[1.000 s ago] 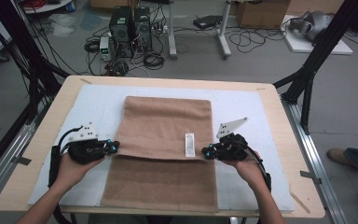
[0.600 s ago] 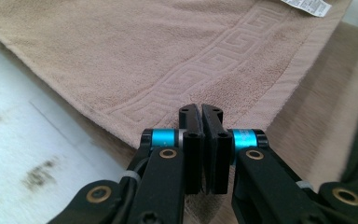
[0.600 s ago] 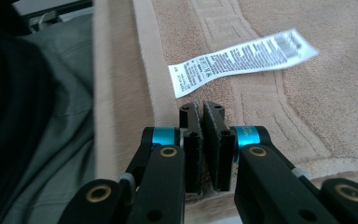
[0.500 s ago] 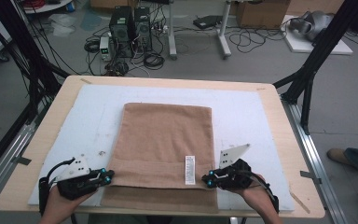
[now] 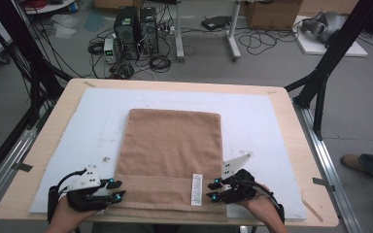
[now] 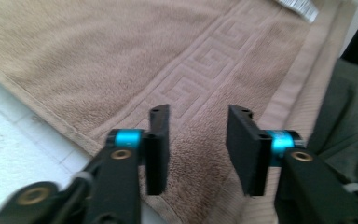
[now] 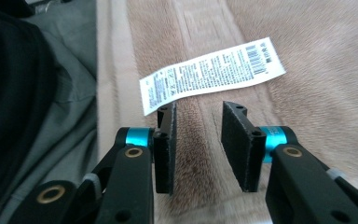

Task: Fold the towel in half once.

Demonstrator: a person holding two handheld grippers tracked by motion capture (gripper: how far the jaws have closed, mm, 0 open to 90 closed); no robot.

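High view shows the brown towel [image 5: 170, 155] flat on the desk [image 5: 281, 102]; the left hand-held gripper [image 5: 118, 190] and right hand-held gripper [image 5: 212, 190] have just opened their jaws at its near corners, gripping nothing.

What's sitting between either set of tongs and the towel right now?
Nothing visible. Both the left tongs and the right tongs have just been opening, and they hover right over the near edge of the brown towel. Bare terry shows in each gap. The white care label lies flat beyond the right tongs.
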